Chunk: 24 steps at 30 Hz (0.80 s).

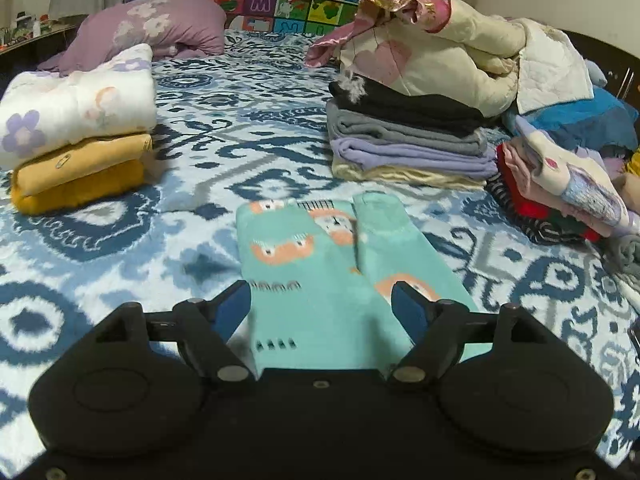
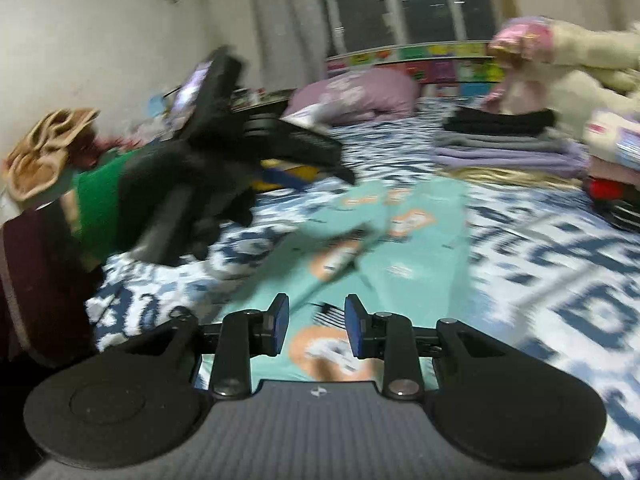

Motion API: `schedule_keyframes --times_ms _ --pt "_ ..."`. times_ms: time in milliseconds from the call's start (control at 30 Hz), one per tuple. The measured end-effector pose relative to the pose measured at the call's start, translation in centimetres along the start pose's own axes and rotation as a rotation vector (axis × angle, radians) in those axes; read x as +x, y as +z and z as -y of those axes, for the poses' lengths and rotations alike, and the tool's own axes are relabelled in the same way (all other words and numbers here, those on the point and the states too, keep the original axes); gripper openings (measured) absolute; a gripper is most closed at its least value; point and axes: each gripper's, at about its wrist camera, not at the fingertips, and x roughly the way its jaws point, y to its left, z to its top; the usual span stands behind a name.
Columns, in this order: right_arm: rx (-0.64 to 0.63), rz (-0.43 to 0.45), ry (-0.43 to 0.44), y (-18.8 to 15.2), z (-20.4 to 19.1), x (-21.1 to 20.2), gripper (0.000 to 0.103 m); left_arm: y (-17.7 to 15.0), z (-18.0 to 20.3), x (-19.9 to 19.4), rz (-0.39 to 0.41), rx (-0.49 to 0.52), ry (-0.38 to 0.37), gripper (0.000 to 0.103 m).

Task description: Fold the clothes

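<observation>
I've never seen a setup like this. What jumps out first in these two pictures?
Probably the turquoise garment with orange animal faces, lying flat on the blue-and-white patterned bedspread right in front of the left gripper, whose jaws stand wide apart over it. Behind it rise stacks of folded clothes: a yellow-and-white stack to the left and a taller black, grey and lilac stack to the right, topped by a cream quilt.
</observation>
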Motion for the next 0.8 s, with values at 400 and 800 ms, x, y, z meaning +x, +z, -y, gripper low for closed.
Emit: schedule_keyframes --times_ms 400,800 --pt "0.002 0.048 -0.166 -1.3 3.5 -2.7 0.033 -7.1 1.2 -7.5 0.075 0.157 -0.010 0.078" --pt "-0.580 -0.105 -0.284 -5.9 -1.4 -2.2 0.041 -17.9 4.4 -12.4 0.070 0.690 0.040 0.079"
